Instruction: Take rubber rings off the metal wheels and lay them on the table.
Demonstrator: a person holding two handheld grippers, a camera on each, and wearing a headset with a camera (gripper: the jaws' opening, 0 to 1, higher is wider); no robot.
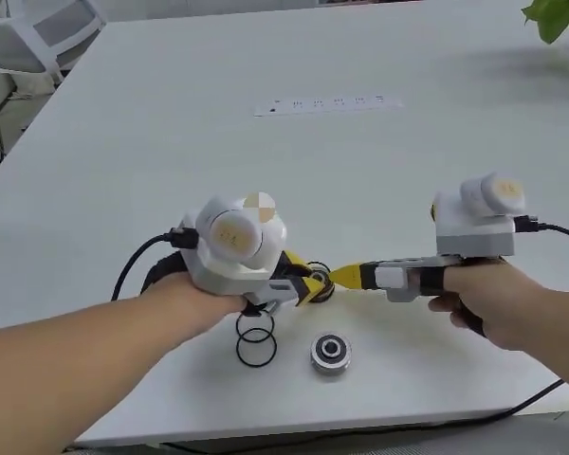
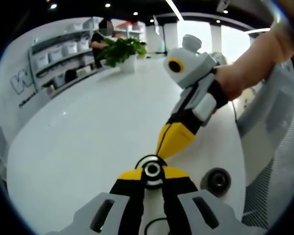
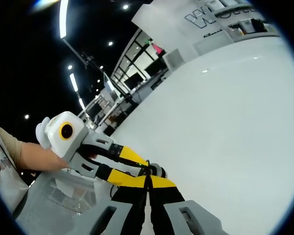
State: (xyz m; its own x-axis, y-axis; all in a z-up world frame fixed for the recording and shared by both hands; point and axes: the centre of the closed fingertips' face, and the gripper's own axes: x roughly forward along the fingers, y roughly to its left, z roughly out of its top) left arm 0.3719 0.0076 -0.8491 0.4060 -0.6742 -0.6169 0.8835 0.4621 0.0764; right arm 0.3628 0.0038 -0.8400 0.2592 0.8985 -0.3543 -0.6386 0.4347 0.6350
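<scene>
A small metal wheel (image 1: 320, 284) hangs just above the white table (image 1: 360, 171), and my left gripper (image 1: 308, 282) is shut on it from the left. In the left gripper view the wheel (image 2: 152, 167) sits between the yellow jaw tips, a dark rubber ring around its rim. My right gripper (image 1: 335, 278) comes in from the right with its jaws pressed together at that ring (image 2: 157, 157). In the right gripper view its shut tips (image 3: 148, 177) meet the wheel (image 3: 158, 171). Two black rubber rings (image 1: 256, 337) lie on the table beside a second wheel (image 1: 330, 351).
A white socket strip (image 1: 327, 102) lies flat farther back. The table's front edge (image 1: 313, 422) runs close below the loose wheel. A black cable (image 1: 137, 261) trails from the left gripper. A chair (image 1: 38, 38) stands at the far left corner and a plant (image 1: 559, 19) at the far right.
</scene>
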